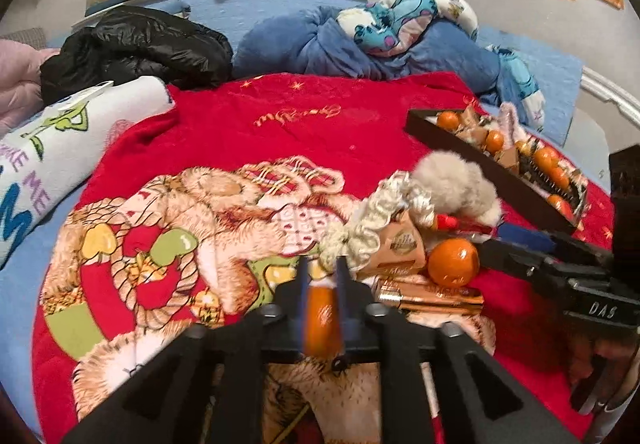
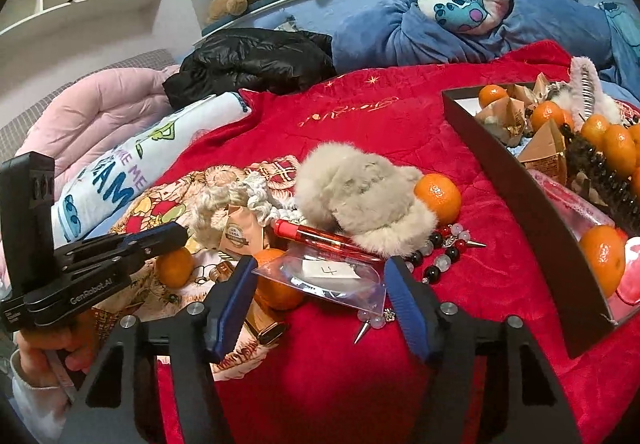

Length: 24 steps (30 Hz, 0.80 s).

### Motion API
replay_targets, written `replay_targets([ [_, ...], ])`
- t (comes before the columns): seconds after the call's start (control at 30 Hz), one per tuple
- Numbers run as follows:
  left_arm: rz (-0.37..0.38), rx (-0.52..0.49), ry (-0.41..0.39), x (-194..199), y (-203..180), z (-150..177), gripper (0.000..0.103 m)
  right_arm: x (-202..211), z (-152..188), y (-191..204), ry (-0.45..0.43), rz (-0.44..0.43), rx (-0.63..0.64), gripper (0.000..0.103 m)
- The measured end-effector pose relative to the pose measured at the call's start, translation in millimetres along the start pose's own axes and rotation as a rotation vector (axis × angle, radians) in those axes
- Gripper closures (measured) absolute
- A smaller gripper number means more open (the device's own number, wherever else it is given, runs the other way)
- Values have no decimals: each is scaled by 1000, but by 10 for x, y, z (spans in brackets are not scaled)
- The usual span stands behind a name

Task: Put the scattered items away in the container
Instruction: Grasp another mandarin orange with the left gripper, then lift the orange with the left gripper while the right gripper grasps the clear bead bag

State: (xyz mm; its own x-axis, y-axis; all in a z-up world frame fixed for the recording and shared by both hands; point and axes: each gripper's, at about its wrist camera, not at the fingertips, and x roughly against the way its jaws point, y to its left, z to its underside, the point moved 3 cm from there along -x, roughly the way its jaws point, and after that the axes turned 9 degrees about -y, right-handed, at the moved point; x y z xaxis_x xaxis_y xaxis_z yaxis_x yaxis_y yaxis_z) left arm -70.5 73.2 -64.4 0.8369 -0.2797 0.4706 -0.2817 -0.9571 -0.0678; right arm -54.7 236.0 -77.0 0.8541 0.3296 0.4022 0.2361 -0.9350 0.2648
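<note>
My left gripper [image 1: 322,268] is shut on a small orange mandarin [image 1: 322,318], held above the red blanket; in the right wrist view the left gripper [image 2: 176,234] is seen with that mandarin [image 2: 174,266] under its tips. My right gripper [image 2: 320,280] is open around a clear zip bag [image 2: 324,276] that lies over another mandarin [image 2: 276,284]. The black box [image 2: 516,204] on the right holds several mandarins, paper packets and a hair comb. A grey fur scrunchie [image 2: 360,184], red pen [image 2: 316,234], bead bracelet [image 2: 440,252] and a loose mandarin [image 2: 438,198] lie scattered.
A cream knitted scrunchie [image 2: 240,196], a paper packet [image 2: 240,234] and a gold tube [image 2: 264,324] lie in the pile. A white printed towel [image 2: 132,164], black jacket [image 2: 256,58] and blue duvet [image 2: 440,28] lie behind on the bed.
</note>
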Motion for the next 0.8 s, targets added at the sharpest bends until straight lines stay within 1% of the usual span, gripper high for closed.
replay_targets([
  [0.03, -7, -5, 6, -5, -6, 12, 66, -4, -1, 5, 1, -3, -3, 37],
  [0.07, -23, -17, 16, -11, -24, 25, 60, -5, -1, 1, 1, -5, -5, 37],
  [0.17, -38, -50, 31, -27, -79, 50, 58, -2, 0, 6, 1, -6, -6, 37],
  [0.23, -45, -61, 49, -59, -93, 77, 58, -1, 1, 7, 1, -6, -7, 37],
  [0.3, -40, -70, 94, -127, -124, 136, 58, -1, 2, 11, 0, -6, -8, 37],
  [0.37, -21, -86, 156, -209, -171, 221, 63, -1, 3, 12, 0, -6, -8, 38],
  [0.43, -34, -107, 142, -189, -202, 229, 64, -2, 4, 13, 0, -6, -7, 38],
  [0.67, -12, -56, 105, -109, -120, 254, 64, -9, -2, 10, 3, -4, -7, 39],
  [0.8, -36, -80, 79, -66, -148, 231, 64, 13, -5, 29, -3, 13, 5, 40],
])
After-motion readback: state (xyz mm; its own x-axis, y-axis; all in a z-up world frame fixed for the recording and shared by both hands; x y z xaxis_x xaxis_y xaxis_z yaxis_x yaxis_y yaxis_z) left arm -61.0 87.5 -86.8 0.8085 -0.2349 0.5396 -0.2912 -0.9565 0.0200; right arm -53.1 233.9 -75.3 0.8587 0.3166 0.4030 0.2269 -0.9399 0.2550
